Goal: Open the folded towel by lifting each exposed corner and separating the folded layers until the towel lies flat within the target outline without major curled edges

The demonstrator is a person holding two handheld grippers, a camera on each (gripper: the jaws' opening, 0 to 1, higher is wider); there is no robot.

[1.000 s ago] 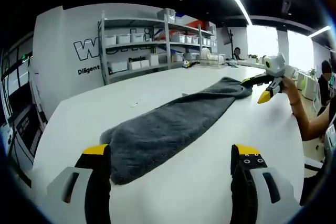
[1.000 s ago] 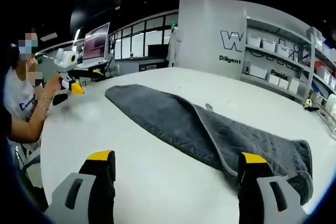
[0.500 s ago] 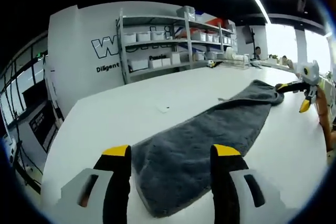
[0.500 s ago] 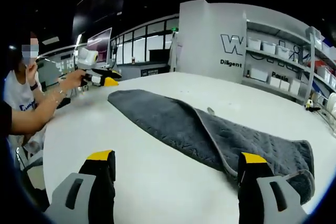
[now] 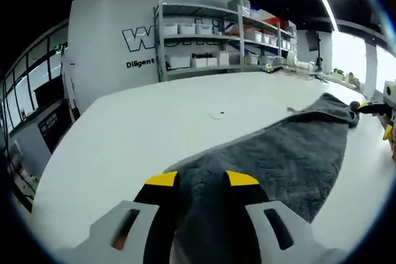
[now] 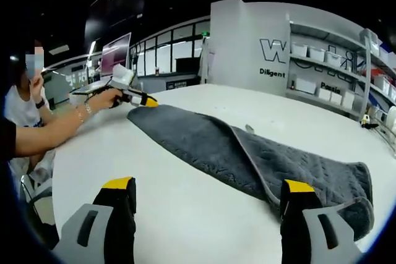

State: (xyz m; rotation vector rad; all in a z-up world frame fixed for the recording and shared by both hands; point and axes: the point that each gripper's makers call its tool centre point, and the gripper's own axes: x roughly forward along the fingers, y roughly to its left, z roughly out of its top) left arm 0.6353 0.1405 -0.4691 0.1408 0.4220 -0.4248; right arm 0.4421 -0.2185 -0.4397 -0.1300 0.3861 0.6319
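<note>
Grey towel (image 5: 272, 159) end pinched in left tongs (image 5: 201, 180), right tongs (image 6: 207, 185) wide apart, empty.

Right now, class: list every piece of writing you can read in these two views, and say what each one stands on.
"Diligent": small dark word on the white wall, below the big letters.
"W": first big outlined letter on that wall; the rest is hidden by the shelving.
Shelf labels: too blurred to read.

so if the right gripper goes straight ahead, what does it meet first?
Probably bare table, then the grey towel lying across its path. Its jaws stand wide open, the right one near the towel's folded end; depth is unclear.
</note>
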